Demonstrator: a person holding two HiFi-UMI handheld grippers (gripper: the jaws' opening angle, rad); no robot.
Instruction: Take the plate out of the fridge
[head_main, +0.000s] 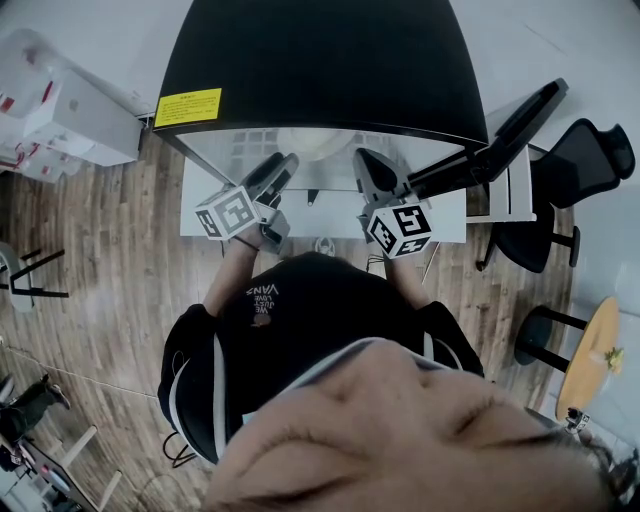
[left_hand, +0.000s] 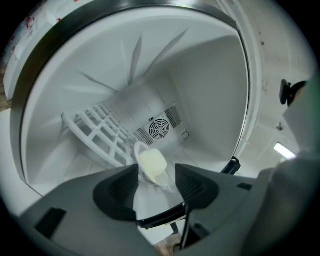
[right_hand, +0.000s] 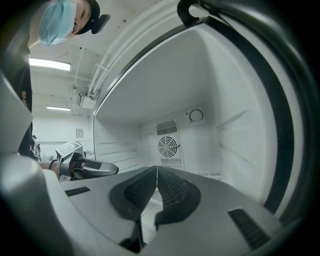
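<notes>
I stood on a brown wood-plank floor (head_main: 110, 250). White boxes (head_main: 70, 115) were stacked at its left edge. A black office chair (head_main: 590, 160) stood over at the right, and a round wooden table (head_main: 590, 360) sat nearer me on that side. Long strip lights (right_hand: 49, 64) glowed on the white ceiling (right_hand: 65, 85).
</notes>
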